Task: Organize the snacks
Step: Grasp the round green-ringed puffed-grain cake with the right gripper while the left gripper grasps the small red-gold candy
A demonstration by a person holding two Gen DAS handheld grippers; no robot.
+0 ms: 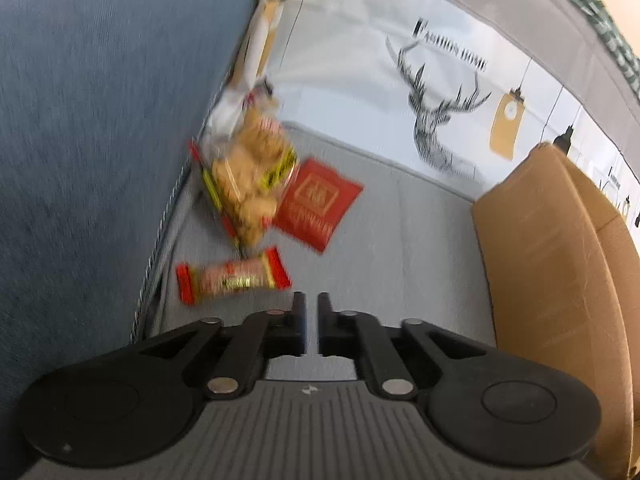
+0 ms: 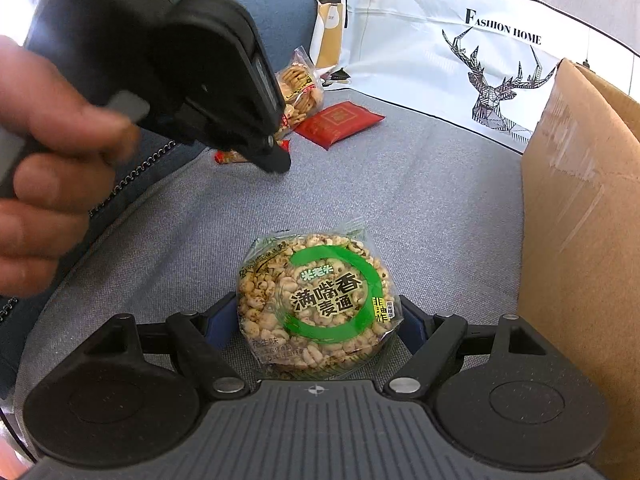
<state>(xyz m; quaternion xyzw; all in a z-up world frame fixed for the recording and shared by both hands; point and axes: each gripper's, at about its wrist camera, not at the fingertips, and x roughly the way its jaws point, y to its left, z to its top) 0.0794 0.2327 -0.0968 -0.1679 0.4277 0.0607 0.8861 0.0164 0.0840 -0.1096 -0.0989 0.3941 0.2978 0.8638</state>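
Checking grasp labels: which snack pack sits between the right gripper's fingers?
The round puffed-grain cake pack with the green ring. The cracker bag, red packet and small red-ended bar lie farther off.

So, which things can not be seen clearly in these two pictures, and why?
- Cardboard box, both views: cut off by the right edge, inside unseen.
- Red-ended snack bar, right wrist view: mostly hidden behind the left gripper.
- Clear cracker bag, left wrist view: blurred, print unreadable.
- Right gripper: its pads are hidden by the green-label puffed snack, contact uncertain.
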